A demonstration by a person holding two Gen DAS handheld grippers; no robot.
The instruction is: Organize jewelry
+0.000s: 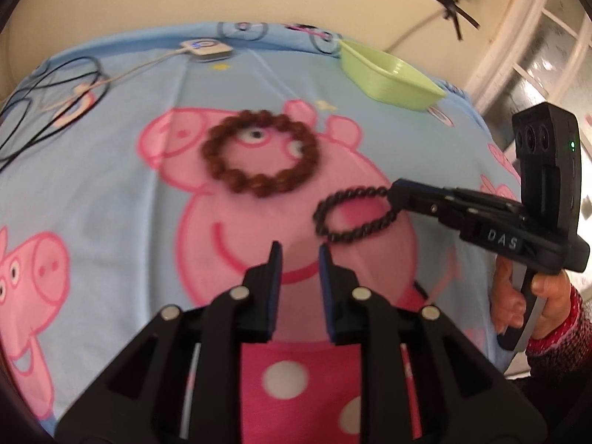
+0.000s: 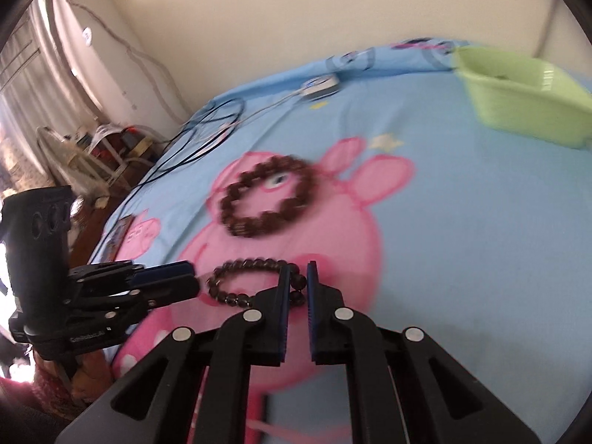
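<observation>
Left wrist view: left gripper (image 1: 300, 257) hangs over the bed (image 1: 111, 192), jaws a narrow gap apart, nothing between them, only the pink cartoon-pig print of the sheet below. Brown bead bracelet (image 1: 261, 153) lies flat on the pig's face, ahead of the gripper and well clear of it. Right gripper (image 1: 393, 193) comes in from the right edge, jaws clamped together on the right end of the dark bead bracelet (image 1: 353, 212); the loop sticks out leftward from its tips. Whether the loop touches the sheet I can't tell. A hand (image 1: 532, 299) in a red patterned sleeve (image 1: 558, 336) holds that gripper's handle. Green plastic basket (image 1: 388, 77) sits at the far right of the bed, well apart from both bracelets. Black cables (image 1: 44, 100) and a small white device (image 1: 205, 50) at the far left

Right wrist view: right gripper (image 2: 298, 272) pinches the dark bead bracelet (image 2: 244, 281) at its near right side, beads showing between the pads; the rest of the loop extends left. Left gripper (image 2: 190, 277) points in from the left, tips just beside the loop's left end, not touching it that I can see. Brown bead bracelet (image 2: 268, 198) lies further out on the pig face, blurred. Green plastic basket (image 2: 518, 96) at upper right
</observation>
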